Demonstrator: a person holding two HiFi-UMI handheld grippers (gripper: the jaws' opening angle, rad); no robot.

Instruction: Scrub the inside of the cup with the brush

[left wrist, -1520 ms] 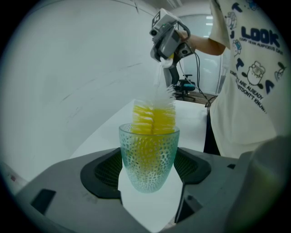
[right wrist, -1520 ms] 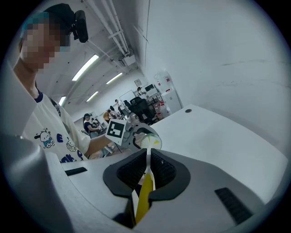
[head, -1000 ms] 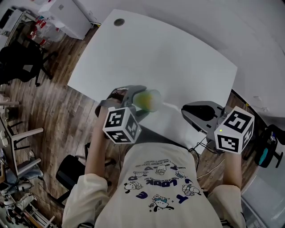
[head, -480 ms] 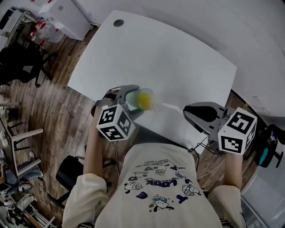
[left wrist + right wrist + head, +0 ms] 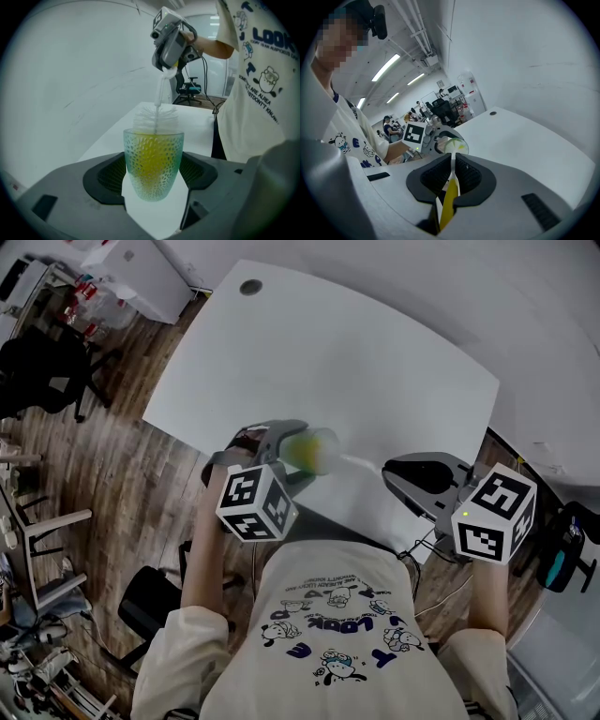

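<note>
My left gripper (image 5: 152, 176) is shut on a clear, dimpled green-tinted cup (image 5: 153, 164) with a yellow inside, held above the table's near edge (image 5: 309, 452). A white bottle brush (image 5: 156, 117) sticks out of the cup's mouth, its bristles partly inside. My right gripper (image 5: 451, 180) is shut on the brush's white and yellow handle (image 5: 449, 201). In the head view the brush stem (image 5: 361, 465) runs from the cup to the right gripper (image 5: 412, 486). In the right gripper view the cup's mouth (image 5: 454, 146) faces me beyond the jaws.
The white table (image 5: 337, 371) has a round cable hole (image 5: 250, 286) at its far left corner. Wooden floor, black chairs (image 5: 42, 371) and shelves lie to the left. A cable (image 5: 427, 549) hangs below the right gripper. People sit at desks far behind in the right gripper view.
The left gripper and cup swung a little left and toward me half a second ago, then came back to where they were one second ago. The right gripper barely shifted.
</note>
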